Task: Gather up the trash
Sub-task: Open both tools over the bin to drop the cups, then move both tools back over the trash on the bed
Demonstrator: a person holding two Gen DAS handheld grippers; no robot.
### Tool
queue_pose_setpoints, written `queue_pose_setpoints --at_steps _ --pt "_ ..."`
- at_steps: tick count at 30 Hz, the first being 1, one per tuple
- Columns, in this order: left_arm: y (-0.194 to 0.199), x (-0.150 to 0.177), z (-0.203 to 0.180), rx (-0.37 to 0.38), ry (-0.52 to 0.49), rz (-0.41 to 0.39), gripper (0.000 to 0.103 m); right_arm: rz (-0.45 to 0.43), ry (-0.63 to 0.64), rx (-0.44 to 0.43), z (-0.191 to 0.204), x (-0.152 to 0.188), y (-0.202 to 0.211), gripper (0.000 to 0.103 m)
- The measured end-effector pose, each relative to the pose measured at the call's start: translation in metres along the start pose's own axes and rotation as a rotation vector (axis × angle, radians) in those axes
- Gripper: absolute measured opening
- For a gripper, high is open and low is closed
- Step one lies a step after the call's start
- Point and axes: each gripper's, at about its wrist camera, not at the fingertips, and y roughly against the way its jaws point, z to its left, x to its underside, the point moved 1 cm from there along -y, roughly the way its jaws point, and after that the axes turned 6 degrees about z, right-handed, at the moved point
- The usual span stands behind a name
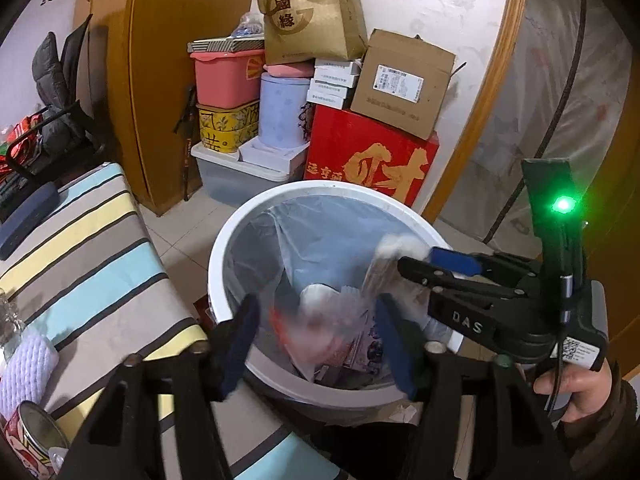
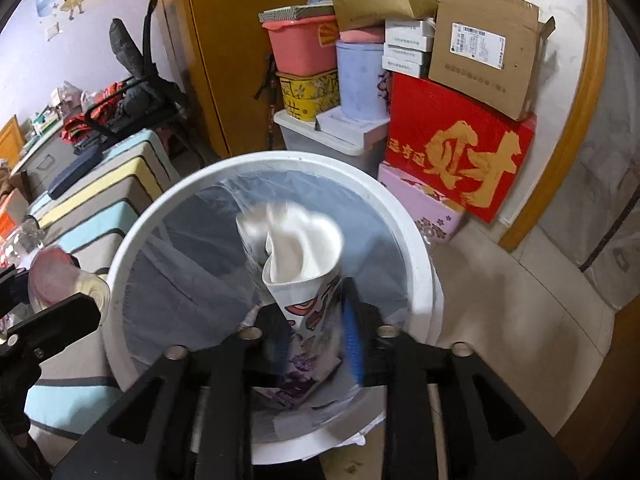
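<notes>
A white trash bin with a clear liner stands on the floor; it also shows in the right wrist view. My left gripper is open over the bin, with a blurred clear plastic piece between its fingers, apparently falling. My right gripper is over the bin with a crumpled printed paper cup between its fingers; the picture is blurred and the grip is unclear. The right gripper also shows in the left wrist view, with the blurred cup at its tips. Trash lies inside the bin.
A striped tablecloth covers the table left of the bin, with a tin can and a white knit item on it. Stacked boxes, a red box and tubs stand behind the bin against the wall.
</notes>
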Motion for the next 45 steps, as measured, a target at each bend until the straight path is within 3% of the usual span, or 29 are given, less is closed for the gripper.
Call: queue_pose_setpoints --at_steps 1,2,25,45 --pt "0.001 0.001 0.001 0.001 0.002 -0.001 0.067 -0.001 0.0 -0.005 0.0 0.0 0.0 0.059" --pt "0.001 0.001 0.001 0.003 0.005 -0.002 0.067 -0.004 0.0 -0.01 0.0 0.0 0.001 0.061" --pt "0.062 0.028 0.037 -0.087 0.082 -0.1 0.067 -0.123 0.036 -0.081 0.039 0.007 0.039 0.061" --pt "0.146 0.093 0.135 -0.306 0.3 -0.205 0.073 -0.169 0.165 -0.295 0.12 0.021 0.049 0.061"
